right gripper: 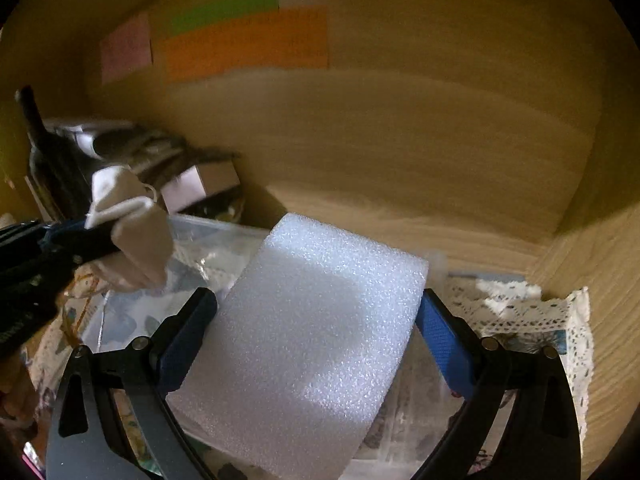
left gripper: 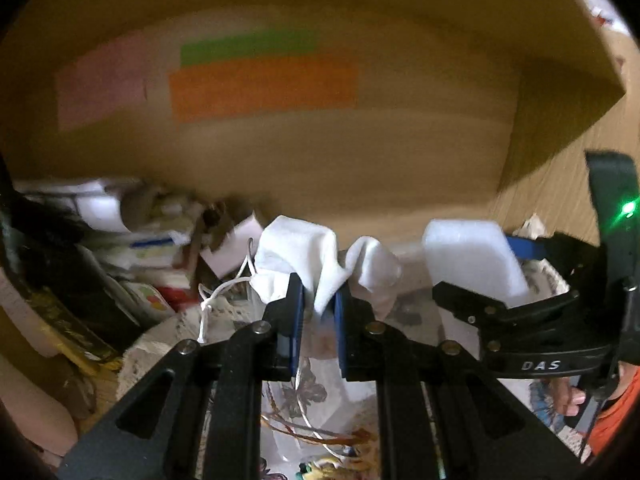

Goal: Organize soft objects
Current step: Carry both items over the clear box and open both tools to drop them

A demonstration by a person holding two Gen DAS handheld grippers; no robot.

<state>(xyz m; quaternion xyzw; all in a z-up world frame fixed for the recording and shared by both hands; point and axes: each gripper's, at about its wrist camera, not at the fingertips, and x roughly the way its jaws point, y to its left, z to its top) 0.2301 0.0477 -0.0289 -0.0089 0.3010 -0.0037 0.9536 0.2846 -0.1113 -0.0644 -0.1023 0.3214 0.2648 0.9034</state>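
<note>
My left gripper is shut on a crumpled white face mask with a white ear cord hanging at its left. It also shows in the right wrist view at the left, held above a clear plastic box. My right gripper is shut on a white foam block, held tilted over the same box. In the left wrist view the right gripper and the foam block are at the right.
A wooden shelf back wall carries pink, green and orange paper notes. Cluttered boxes and a dark bottle stand at the left. A lace cloth covers the shelf floor; a wooden side wall is at right.
</note>
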